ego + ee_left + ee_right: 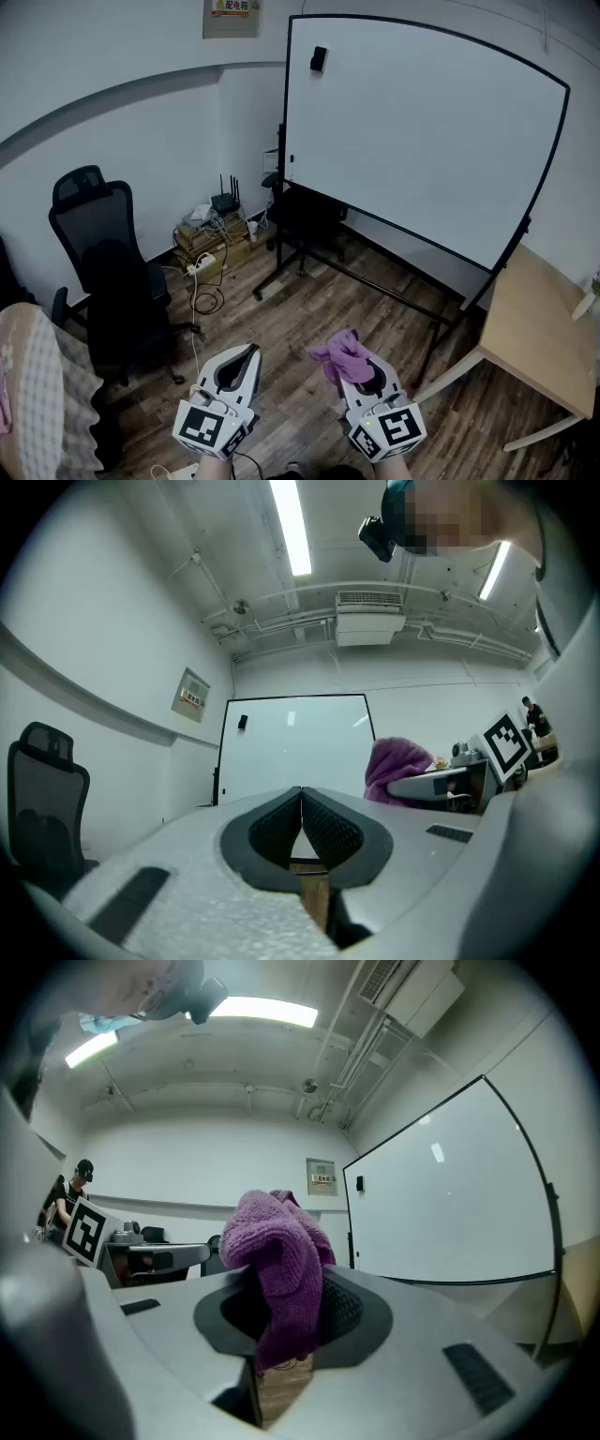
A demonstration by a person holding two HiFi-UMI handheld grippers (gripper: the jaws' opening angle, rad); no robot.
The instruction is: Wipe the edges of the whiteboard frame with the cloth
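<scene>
A large whiteboard (422, 131) with a thin black frame (285, 112) stands on a black wheeled stand across the room; it also shows in the left gripper view (295, 747) and the right gripper view (445, 1213). A purple cloth (343, 354) bunches up out of my right gripper (354, 367), whose jaws are shut on it (281, 1269). My left gripper (246, 353) is low at the left, jaws shut together with nothing between them (302, 803). Both grippers are well short of the board.
A black office chair (108, 272) stands at the left. Cardboard boxes with a router and cables (214, 234) sit by the wall. A light wooden table (539, 328) is at the right. A black eraser (319, 59) hangs on the board's top left.
</scene>
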